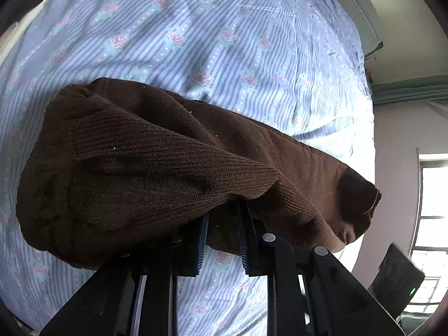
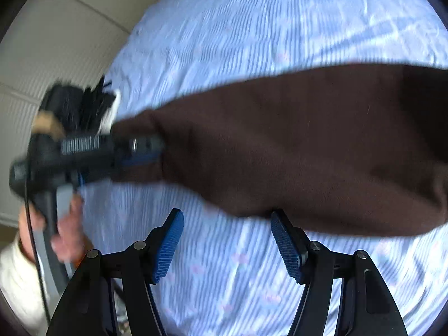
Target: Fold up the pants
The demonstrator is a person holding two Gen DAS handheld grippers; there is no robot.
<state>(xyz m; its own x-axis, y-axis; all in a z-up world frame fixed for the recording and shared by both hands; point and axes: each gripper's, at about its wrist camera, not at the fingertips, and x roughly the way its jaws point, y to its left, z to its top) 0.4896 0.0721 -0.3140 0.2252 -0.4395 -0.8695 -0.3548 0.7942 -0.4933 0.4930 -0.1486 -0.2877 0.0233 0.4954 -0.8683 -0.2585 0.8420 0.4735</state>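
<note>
Dark brown ribbed pants (image 1: 156, 162) lie bunched over a blue striped bed sheet with pink roses (image 1: 196, 42). My left gripper (image 1: 222, 224) is shut on a fold of the pants, and the cloth drapes over both blue pads. In the right wrist view the pants (image 2: 308, 145) stretch across the sheet from the left gripper (image 2: 145, 151), which pinches their left end. My right gripper (image 2: 226, 240) is open just in front of the pants' lower edge. Only sheet shows between its blue pads (image 2: 168, 249).
A hand and pale sleeve (image 2: 67, 229) hold the left gripper's handle at the bed's left edge. A pale wall panel (image 2: 56, 42) runs beside the bed. A window (image 1: 431, 224) and a dark device (image 1: 394, 282) stand beyond the bed's right side.
</note>
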